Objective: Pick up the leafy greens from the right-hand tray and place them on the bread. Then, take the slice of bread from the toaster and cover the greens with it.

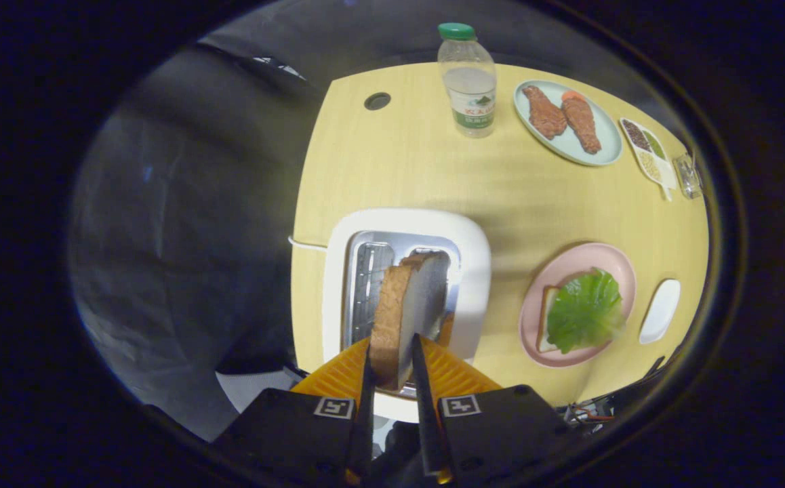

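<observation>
Grip: gripper (392, 352) fingers pinch the slice of bread (407, 308) from both flat faces, clamped near its lower end; the jaws stand close together with the slice between them, so the hold looks firm.
Bread position: the slice stands on edge, tilted away from the fingers, its far end over the toaster (406, 278) slot. Whether its bottom edge has cleared the slot I cannot tell from this angle.
Toaster: white, top opening facing the camera, wire rack visible in the empty slot beside the slice. It sits at the near edge of the wooden table (433, 169).
Why this hold: a slice standing in a narrow slot offers only its two faces, so gripping on edge from above is the natural way in, and the way out is straight up.
Greens: the leafy greens (584, 310) already lie on the other bread (547, 318) on the pink plate (569, 268), to the right of the toaster. First half of the task looks done.
Right-hand tray: small white tray (660, 310) just beyond the plate.
Bystanders: water bottle (468, 81) and a blue plate (606, 142) of meat, far across the table, well apart from the route.
Next call: probably lift clear, swing right, lay the slice flat over the leaf.
Risk: turning the slice from edgewise to flat could scuff the leaf off-centre.
</observation>
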Demonstrator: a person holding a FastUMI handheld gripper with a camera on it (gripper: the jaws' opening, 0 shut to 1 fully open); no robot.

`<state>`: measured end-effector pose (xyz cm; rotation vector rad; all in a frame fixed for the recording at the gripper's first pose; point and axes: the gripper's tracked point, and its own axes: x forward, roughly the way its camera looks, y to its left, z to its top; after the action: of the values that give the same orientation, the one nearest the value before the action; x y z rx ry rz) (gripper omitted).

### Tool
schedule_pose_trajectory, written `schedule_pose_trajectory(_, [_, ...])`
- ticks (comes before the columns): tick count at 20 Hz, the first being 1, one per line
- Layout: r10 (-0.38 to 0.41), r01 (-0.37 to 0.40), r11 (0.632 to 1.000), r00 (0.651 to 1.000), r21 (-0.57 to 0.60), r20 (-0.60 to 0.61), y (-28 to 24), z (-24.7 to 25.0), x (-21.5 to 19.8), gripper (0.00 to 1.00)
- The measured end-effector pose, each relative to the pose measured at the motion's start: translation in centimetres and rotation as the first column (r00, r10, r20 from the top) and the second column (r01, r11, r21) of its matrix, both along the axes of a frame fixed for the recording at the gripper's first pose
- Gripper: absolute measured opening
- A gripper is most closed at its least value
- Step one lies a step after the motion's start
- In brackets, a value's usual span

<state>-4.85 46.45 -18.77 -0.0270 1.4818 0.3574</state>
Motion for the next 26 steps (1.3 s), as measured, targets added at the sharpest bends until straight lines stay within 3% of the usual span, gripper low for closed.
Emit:
schedule_pose_trajectory(3, [-0.008, 0.008, 1.000, 1.000, -0.010, 0.014, -1.0, 0.0, 0.4, 0.16])
schedule_pose_trajectory(6, [-0.016, 0.016, 0.999, 1.000, 0.029, -0.015, -1.2, 0.9, -0.4, 0.16])
schedule_pose_trajectory(8, [-0.035, 0.036, 0.998, 0.999, 0.052, -0.025, -1.7, 1.9, -0.8, 0.06])
schedule_pose_trajectory(16, [-0.084, 0.092, 0.976, 0.995, 0.196, -0.046, -3.9, 6.9, -1.2, 0.06])
schedule_pose_trajectory(20, [-0.102, 0.121, 0.941, 0.992, 0.318, -0.076, -5.2, 9.7, -1.5, 0.06])
schedule_pose_trajectory(26, [-0.178, 0.189, 0.906, 0.982, 0.380, -0.064, -11.0, 9.2, -0.5, 0.06])
